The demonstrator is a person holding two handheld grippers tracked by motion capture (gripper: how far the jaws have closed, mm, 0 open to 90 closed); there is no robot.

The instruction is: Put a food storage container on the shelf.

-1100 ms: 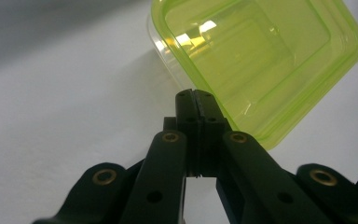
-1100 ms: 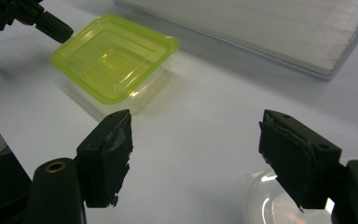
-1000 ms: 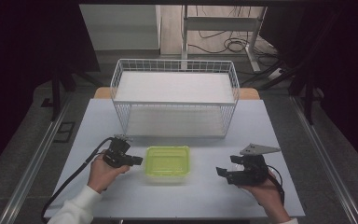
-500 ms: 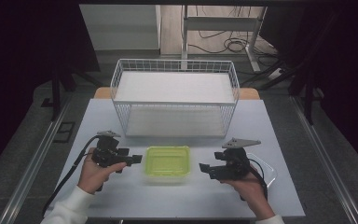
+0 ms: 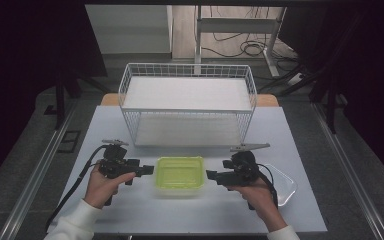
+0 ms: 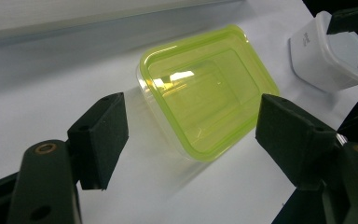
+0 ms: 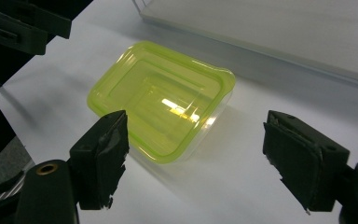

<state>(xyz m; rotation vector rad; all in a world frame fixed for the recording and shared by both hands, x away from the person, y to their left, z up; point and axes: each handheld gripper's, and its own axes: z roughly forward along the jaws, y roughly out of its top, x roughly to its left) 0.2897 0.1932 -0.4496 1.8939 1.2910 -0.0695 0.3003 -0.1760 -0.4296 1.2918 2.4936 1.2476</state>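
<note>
At the table's near edge, left side: left gripper held level in the left hand, nose pointing at the left short side of the green-lidded box. Its jaws have just been opening and now stand wide, nothing between them; in the left gripper view the box lies ahead of the pads, clear of both. Judgement: the gripper is lined up at the box's side so the pads can come in around the rim.

Centre: the box sits flat on the table, lid on, in front of the wire basket and apart from it. Its place between the two grippers suits a two-handed approach.

Right side: right gripper held level in the right hand, pointing at the opposite short side, close but not touching. In the right gripper view the jaws are spread wide and empty, the box ahead of them. A clear tray lies just behind the right hand.

Pose: both forearms enter from the near edge, the grippers facing each other across the box.
</note>
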